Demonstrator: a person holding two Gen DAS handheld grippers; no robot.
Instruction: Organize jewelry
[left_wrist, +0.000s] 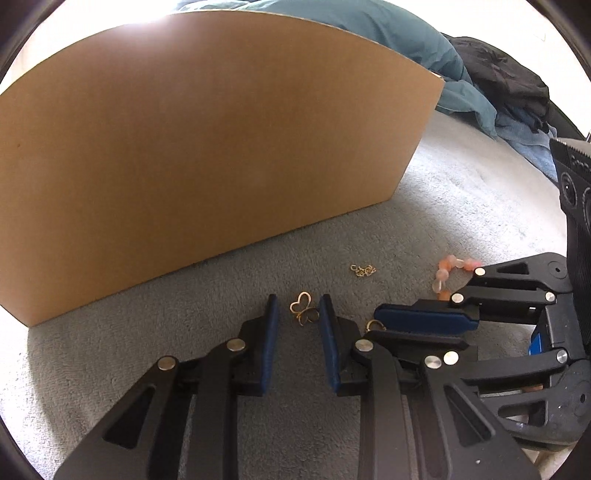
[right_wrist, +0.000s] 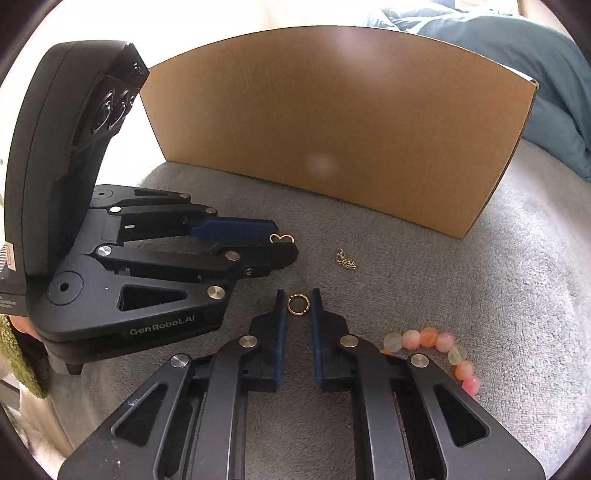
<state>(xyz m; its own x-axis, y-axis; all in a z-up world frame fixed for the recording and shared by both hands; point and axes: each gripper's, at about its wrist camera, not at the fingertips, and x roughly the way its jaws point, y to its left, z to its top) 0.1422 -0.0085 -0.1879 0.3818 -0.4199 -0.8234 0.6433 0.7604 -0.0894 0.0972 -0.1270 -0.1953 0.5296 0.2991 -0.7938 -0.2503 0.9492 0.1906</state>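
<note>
My left gripper (left_wrist: 298, 308) is open on the grey blanket, its blue pads either side of a gold butterfly pendant (left_wrist: 304, 313), not touching it. My right gripper (right_wrist: 298, 303) is open around a small gold ring (right_wrist: 297, 305). The left gripper also shows in the right wrist view (right_wrist: 284, 242), with the butterfly pendant (right_wrist: 281, 238) at its tips. The right gripper shows in the left wrist view (left_wrist: 376, 325), the ring (left_wrist: 375, 325) partly hidden by it. A small gold chain (left_wrist: 362, 270) (right_wrist: 346, 260) lies between the grippers and the box. A pink bead bracelet (right_wrist: 439, 350) (left_wrist: 452, 273) lies to the right.
A tall cardboard box (left_wrist: 207, 147) (right_wrist: 332, 140) stands upright on the grey blanket (right_wrist: 517, 277) just behind the jewelry. A teal duvet (left_wrist: 424, 55) and dark clothes (left_wrist: 506, 85) lie behind and to the right.
</note>
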